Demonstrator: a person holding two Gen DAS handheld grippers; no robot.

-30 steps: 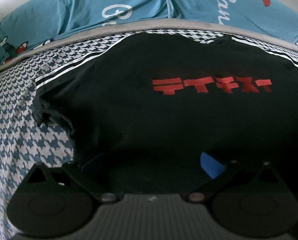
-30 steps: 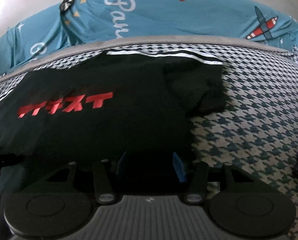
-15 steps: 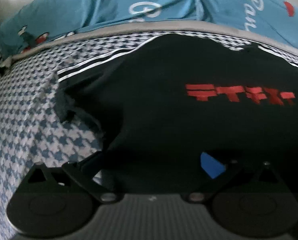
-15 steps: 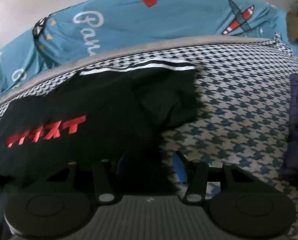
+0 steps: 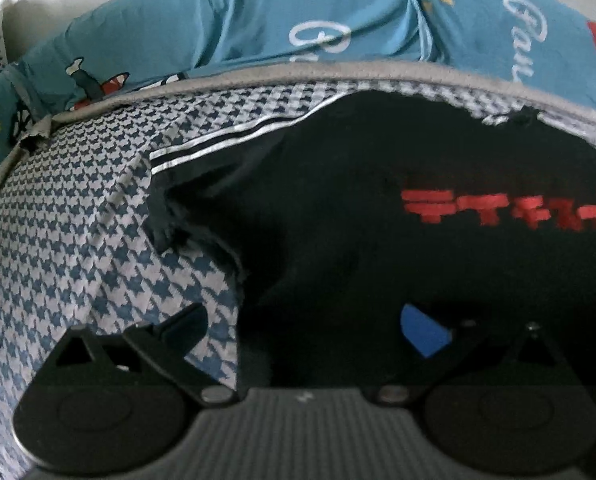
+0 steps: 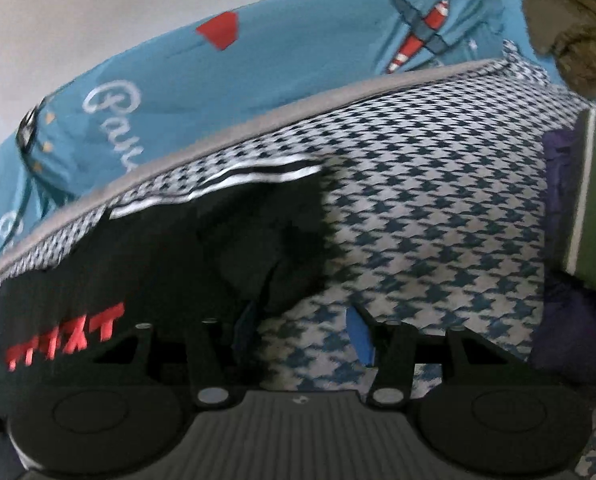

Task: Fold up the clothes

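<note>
**Both sets of fingers spread at the near hem of the black T-shirt**

The right gripper has its fingers parted, with bare houndstooth bed cover showing between the blue pads; nothing is gripped. The shirt's right edge and its folded-in sleeve lie just to the left of that gap, so the fabric sits beside the left finger rather than between the two.

The left gripper is also spread wide. Its left finger stands over the bed cover, its right finger with the blue pad over dark cloth, and the shirt's left side edge runs between them; whether any cloth is pinched cannot be told.

The black T-shirt lies flat on the bed, front up, red lettering across the chest, long axis running away from the fingers towards the teal bedding. The striped sleeve spreads outward on the left.

Judging by this, each hand is nearest its own side seam, which suits folding the sides inward.
</note>
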